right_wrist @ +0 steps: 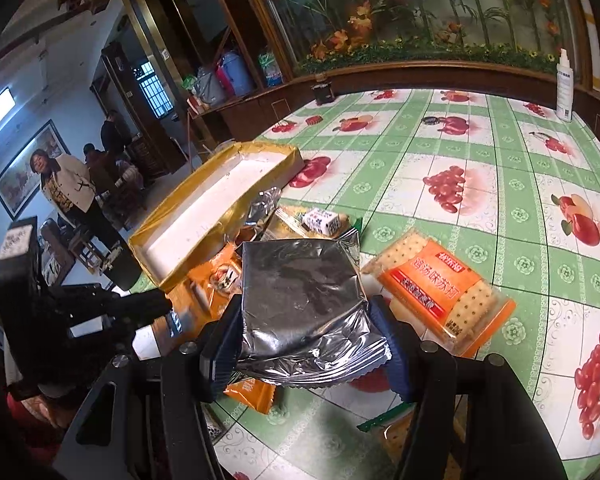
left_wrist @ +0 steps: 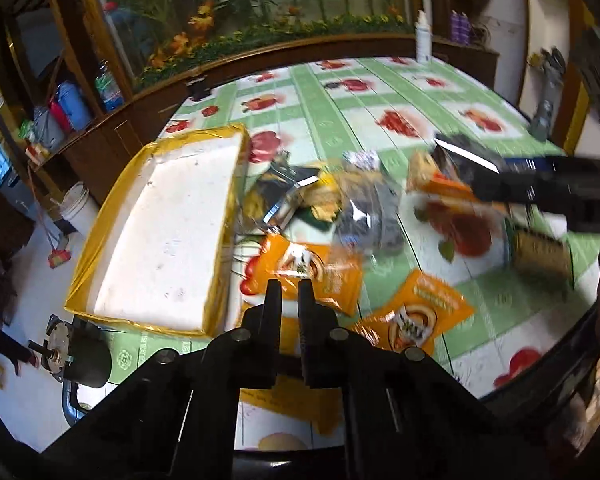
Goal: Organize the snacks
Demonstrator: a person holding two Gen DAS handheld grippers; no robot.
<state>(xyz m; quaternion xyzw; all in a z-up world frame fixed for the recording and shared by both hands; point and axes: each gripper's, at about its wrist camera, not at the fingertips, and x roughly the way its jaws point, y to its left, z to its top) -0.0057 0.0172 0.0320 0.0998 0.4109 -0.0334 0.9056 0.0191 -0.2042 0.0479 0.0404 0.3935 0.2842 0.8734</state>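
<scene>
My right gripper (right_wrist: 306, 320) is shut on a silver foil snack packet (right_wrist: 300, 296) and holds it above the table; the packet also shows blurred in the left wrist view (left_wrist: 364, 216). My left gripper (left_wrist: 289, 284) is nearly shut with a narrow gap, empty, just above an orange snack packet (left_wrist: 300, 264). A white tray with a gold rim (left_wrist: 236, 168) lies at the left, empty; it also shows in the right wrist view (right_wrist: 188, 216). An orange cracker pack (right_wrist: 440, 284) lies right of the silver packet. Another orange packet (left_wrist: 416, 316) lies right of the left gripper.
Several more snack packets are piled beside the tray (left_wrist: 292, 196). The table has a green fruit-print cloth (right_wrist: 480, 168). A white spray bottle (right_wrist: 565, 84) stands at the far edge. A wooden cabinet and people stand at the left (right_wrist: 68, 188).
</scene>
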